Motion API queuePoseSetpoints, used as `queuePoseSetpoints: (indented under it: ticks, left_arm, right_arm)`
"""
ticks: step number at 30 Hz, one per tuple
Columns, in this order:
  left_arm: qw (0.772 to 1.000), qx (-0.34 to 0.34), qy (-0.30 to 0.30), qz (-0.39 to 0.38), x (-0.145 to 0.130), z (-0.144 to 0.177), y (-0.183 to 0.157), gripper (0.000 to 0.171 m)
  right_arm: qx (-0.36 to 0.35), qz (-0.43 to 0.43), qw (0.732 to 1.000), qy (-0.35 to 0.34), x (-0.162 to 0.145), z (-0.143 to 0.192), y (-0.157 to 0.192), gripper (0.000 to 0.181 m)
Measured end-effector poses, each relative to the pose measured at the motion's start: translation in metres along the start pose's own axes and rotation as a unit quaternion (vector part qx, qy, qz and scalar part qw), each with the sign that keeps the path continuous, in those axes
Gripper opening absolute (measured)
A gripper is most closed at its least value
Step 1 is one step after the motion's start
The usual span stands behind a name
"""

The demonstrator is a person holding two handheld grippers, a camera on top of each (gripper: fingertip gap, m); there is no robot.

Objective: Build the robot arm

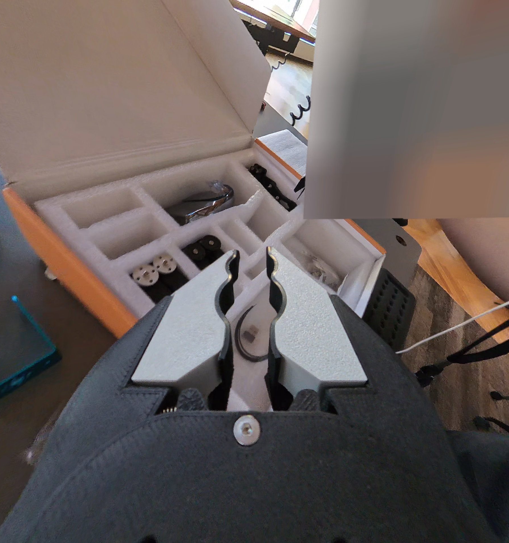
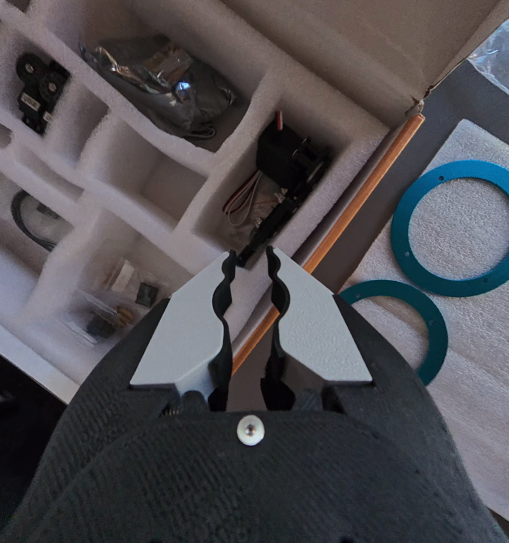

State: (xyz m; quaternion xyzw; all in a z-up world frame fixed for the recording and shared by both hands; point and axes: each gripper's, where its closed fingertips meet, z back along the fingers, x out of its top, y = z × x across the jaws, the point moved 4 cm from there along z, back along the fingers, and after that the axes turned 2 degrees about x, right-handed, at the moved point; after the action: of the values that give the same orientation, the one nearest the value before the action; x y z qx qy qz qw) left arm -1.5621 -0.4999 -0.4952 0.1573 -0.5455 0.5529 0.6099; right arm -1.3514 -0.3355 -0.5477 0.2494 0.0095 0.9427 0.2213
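An open box with an orange wall (image 1: 71, 270) holds a white foam insert (image 1: 159, 188) with several compartments. My left gripper (image 1: 252, 252) is open and empty above a compartment that holds a black cable loop (image 1: 247, 340). Servos with white horns (image 1: 152, 274), black servos (image 1: 203, 249) and a silver bag (image 1: 206, 202) lie further in. My right gripper (image 2: 250, 252) is open and empty at the near end of a black servo with wires (image 2: 288, 173), close to the box's orange wall (image 2: 350, 211). Whether it touches the servo I cannot tell.
The raised box lid (image 1: 115, 88) stands behind the insert. Two teal rings (image 2: 458, 226) (image 2: 408, 317) lie on a white foam sheet (image 2: 482, 382) right of the box. A clear plastic bag (image 2: 505, 53), a teal plate (image 1: 12, 352) and a black perforated block (image 1: 388, 308) are nearby. About 20 cm separates my left fingertips from the teal plate (image 1: 12, 352).
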Motion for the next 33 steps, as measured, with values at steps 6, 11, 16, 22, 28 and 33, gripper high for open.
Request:
queuePoseSetpoints:
  ticks: [6, 11, 16, 22, 28, 33]
  left_arm:
    - [1.000, -0.010, 0.013, -0.015, 0.004, -0.031, -0.006, 0.018]
    - [1.000, -0.001, 0.013, -0.008, 0.007, -0.037, 0.000, 0.018]
    - [1.000, 0.014, 0.006, 0.003, 0.009, -0.031, 0.011, 0.018]
    - [1.000, 0.024, 0.002, 0.011, 0.010, -0.020, 0.018, 0.018]
    - [0.999, 0.033, -0.001, 0.014, 0.007, -0.005, 0.024, 0.018]
    - [0.999, 0.032, -0.009, 0.016, 0.004, 0.003, 0.022, 0.018]
  right_arm:
    - [0.007, -0.040, 0.999, -0.023, 0.011, -0.006, -0.009, 0.017]
    - [0.004, -0.062, 0.997, -0.036, 0.030, -0.016, -0.016, 0.019]
    - [-0.030, -0.043, 0.999, -0.003, 0.039, -0.027, -0.022, 0.022]
    - [-0.033, 0.114, 0.991, 0.056, 0.041, -0.026, -0.027, 0.018]
    - [0.061, 0.315, 0.947, 0.014, 0.062, -0.033, -0.017, 0.027]
    - [0.100, 0.377, 0.916, 0.094, 0.065, -0.052, -0.019, 0.032]
